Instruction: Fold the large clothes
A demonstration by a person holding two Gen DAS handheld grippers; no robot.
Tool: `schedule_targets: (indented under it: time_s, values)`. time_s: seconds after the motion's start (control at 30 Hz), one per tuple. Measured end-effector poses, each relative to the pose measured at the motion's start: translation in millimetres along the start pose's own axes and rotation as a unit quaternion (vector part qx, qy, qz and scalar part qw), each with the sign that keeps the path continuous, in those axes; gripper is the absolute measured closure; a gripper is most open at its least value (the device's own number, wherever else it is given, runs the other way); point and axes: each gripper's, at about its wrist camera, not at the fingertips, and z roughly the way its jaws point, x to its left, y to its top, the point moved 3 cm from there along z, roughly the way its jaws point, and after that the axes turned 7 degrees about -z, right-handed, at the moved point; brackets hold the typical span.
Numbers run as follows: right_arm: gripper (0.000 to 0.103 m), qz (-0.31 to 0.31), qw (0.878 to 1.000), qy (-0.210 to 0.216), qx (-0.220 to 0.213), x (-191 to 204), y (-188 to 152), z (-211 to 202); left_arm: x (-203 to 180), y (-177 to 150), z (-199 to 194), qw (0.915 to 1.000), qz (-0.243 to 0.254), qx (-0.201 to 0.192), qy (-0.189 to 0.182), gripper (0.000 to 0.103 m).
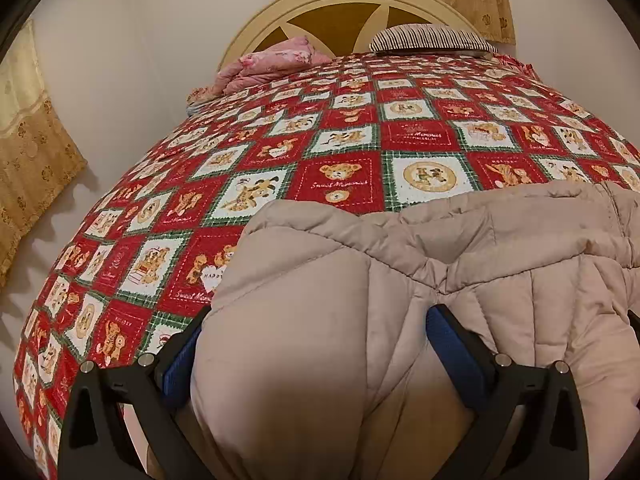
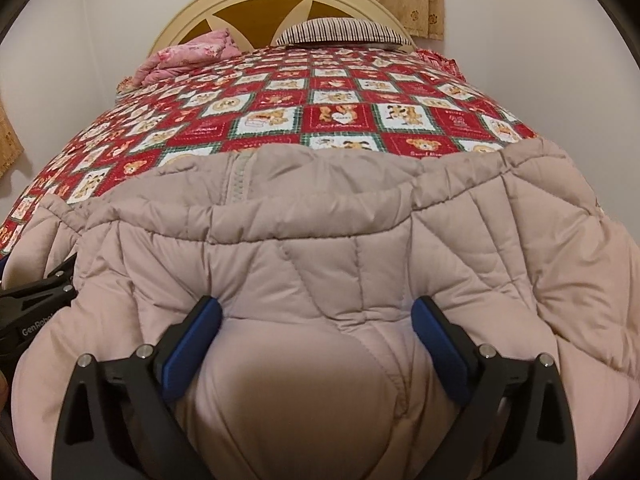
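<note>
Coat [image 2: 320, 248] lies spread on the quilt [image 2: 280, 116] at the bed's near edge, giving flat room for folding. Both grippers, left [image 1: 320, 344] and right [image 2: 318, 332], stand wide apart, straddling padded bulges without clamping, probably just releasing.

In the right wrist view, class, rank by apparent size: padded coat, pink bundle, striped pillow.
1. Padded coat, nearest the camera, which exaggerates it.
2. Striped pillow.
3. Pink bundle, close to the pillow; far off, so unsure.
</note>
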Motion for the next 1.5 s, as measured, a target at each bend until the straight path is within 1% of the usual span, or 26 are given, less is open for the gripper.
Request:
schedule_targets:
  time_s: [0.5,0.83,0.9,0.97,1.03,1.07,1.1,1.13,1.2,1.23,1.27,1.33,1.4,1.43,1.5]
  values:
    - [0.002,-0.005,1.000,-0.012,0.006,2.3,1.0,4.3,0.1,-0.1,2.2,1.0000,0.002,0.003,0.001,0.001]
    - [0.001,-0.005,1.000,-0.012,0.007,1.8,1.7,5.7,0.6,0.6,3.0,1.0000,0.003,0.007,0.000,0.001]
    - [0.001,-0.006,1.000,-0.013,0.008,1.2,1.8,6.1,8.3,3.8,1.3,0.9995,-0.005,0.022,-0.021,0.001]
    - [0.001,-0.006,1.000,-0.013,0.009,-1.0,1.6,7.1,24.3,5.4,-11.5,0.9976,-0.028,0.036,-0.053,0.001]
    - [0.001,-0.006,1.000,-0.013,0.010,-2.4,1.6,7.4,51.1,2.7,-51.1,0.9938,-0.059,0.023,-0.092,0.001]
    - [0.001,-0.007,1.000,-0.013,0.009,-1.1,1.8,7.2,60.2,-0.9,-66.6,0.9924,-0.066,0.015,-0.102,0.001]
    - [0.001,-0.006,1.000,-0.012,0.009,-0.9,1.9,7.2,79.2,-13.2,-93.8,0.9899,-0.075,0.004,-0.120,0.001]
    - [0.001,-0.006,1.000,-0.011,0.009,-0.9,2.0,7.0,89.3,-23.6,-109.1,0.9888,-0.078,0.001,-0.127,0.001]
    - [0.001,-0.002,1.000,-0.002,0.007,-3.1,2.8,4.1,114.5,-56.6,-139.8,0.9847,-0.090,0.005,-0.149,0.001]
    - [0.001,0.001,1.000,0.005,0.003,-3.8,3.1,1.1,126.7,-79.3,-151.8,0.9811,-0.098,0.016,-0.166,0.001]
    - [0.001,0.012,1.000,0.020,-0.006,-9.0,1.9,-7.4,131.3,-95.3,-158.0,0.9785,-0.104,0.026,-0.176,0.001]
    - [0.002,0.025,0.999,0.028,-0.021,-11.2,0.7,-27.9,137.7,-126.1,-164.6,0.9731,-0.113,0.042,-0.196,0.001]
    - [0.002,0.027,0.998,0.035,-0.043,-12.4,-2.9,-53.3,138.7,-148.3,-161.8,0.9643,-0.130,0.050,-0.225,0.001]
    - [0.002,0.024,0.997,0.038,-0.057,-11.5,-5.0,-66.2,134.8,-152.4,-155.6,0.9595,-0.140,0.049,-0.240,0.001]
    - [0.001,0.021,0.996,0.049,-0.076,-10.7,-14.6,-88.5,131.0,-151.3,-140.8,0.9536,-0.162,0.054,-0.248,0.001]
